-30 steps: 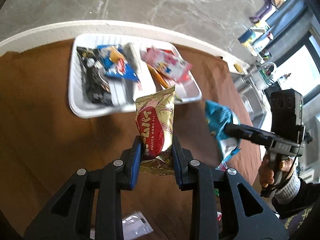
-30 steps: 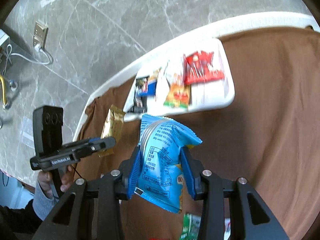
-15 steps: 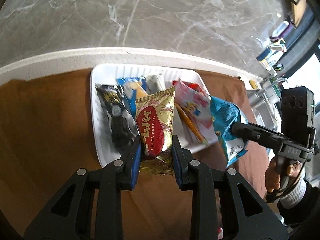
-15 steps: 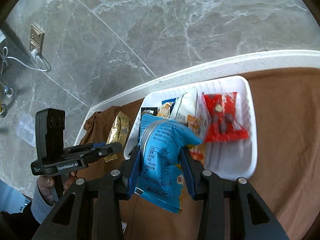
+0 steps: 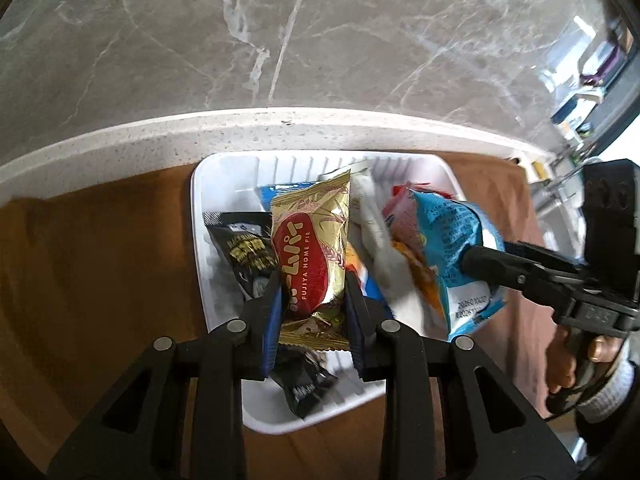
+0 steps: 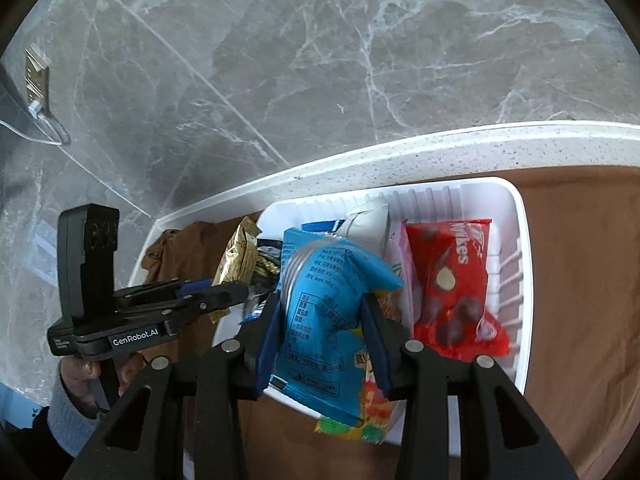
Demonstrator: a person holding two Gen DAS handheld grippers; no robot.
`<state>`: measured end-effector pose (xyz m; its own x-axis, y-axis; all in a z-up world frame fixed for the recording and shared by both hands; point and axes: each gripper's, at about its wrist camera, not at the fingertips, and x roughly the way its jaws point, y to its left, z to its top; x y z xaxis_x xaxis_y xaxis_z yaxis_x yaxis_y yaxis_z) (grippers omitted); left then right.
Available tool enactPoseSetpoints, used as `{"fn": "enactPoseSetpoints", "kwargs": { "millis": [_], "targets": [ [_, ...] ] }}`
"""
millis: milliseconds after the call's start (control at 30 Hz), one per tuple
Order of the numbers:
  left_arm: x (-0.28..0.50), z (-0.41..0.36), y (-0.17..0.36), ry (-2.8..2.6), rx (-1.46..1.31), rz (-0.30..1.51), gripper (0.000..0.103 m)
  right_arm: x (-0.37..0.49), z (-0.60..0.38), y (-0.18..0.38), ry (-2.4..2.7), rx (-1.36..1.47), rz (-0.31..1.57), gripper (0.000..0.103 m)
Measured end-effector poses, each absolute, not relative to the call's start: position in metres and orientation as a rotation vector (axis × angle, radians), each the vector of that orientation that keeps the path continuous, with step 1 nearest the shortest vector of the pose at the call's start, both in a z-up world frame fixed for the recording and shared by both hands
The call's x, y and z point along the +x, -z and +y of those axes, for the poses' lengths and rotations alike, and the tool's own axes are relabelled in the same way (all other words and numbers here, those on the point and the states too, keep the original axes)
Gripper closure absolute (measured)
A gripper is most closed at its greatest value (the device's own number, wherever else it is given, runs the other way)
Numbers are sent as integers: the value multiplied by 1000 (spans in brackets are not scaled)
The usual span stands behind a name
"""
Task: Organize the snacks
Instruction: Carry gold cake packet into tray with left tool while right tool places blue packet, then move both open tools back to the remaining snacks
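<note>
My left gripper (image 5: 312, 300) is shut on a gold and red Fujiya Home Pie packet (image 5: 310, 252) and holds it over the left half of the white tray (image 5: 224, 176). My right gripper (image 6: 322, 320) is shut on a blue snack bag (image 6: 324, 304) and holds it over the tray (image 6: 516, 216). The blue bag also shows in the left wrist view (image 5: 452, 248), and the gold packet shows in the right wrist view (image 6: 238, 264). In the tray lie a black packet (image 5: 244, 252), a white packet (image 6: 368, 220) and a red chocolate bag (image 6: 456, 292).
The tray sits on a brown cloth (image 5: 92, 264) near the white stone counter edge (image 5: 280, 124). A grey marble wall (image 6: 320, 60) rises behind. An orange and green packet (image 6: 368, 412) lies at the tray's near rim under the blue bag.
Both grippers moved forward with their packets and now hold them over the tray, which looks larger and nearer. Both stay shut.
</note>
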<state>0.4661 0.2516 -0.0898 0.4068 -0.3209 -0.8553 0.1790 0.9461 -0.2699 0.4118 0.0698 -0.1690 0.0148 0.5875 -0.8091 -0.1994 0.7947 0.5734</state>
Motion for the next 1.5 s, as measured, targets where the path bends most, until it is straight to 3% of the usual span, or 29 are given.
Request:
{"fn": "enactPoseSetpoints", "kwargs": {
  "millis": [333,433,533,700,1067,1500],
  "targets": [
    [471,239,91,241,-73,1092,74,404,75,156,-622,204,1380,49],
    [466,237,86,232,-58,1083,73,404,71,147,-617,205,1359,49],
    [460,237,78,231,-51,1066,64,400,66,135,-613,209,1336,49],
    [446,243,68,221,-66,1055,64,389,57,114,-618,246,1315,49],
    [358,214,44,325,-5,1026,64,321,27,57,-639,196,1286,48],
    [239,135,87,556,70,1147,64,204,-37,51,-568,53,1403,47]
  ]
}}
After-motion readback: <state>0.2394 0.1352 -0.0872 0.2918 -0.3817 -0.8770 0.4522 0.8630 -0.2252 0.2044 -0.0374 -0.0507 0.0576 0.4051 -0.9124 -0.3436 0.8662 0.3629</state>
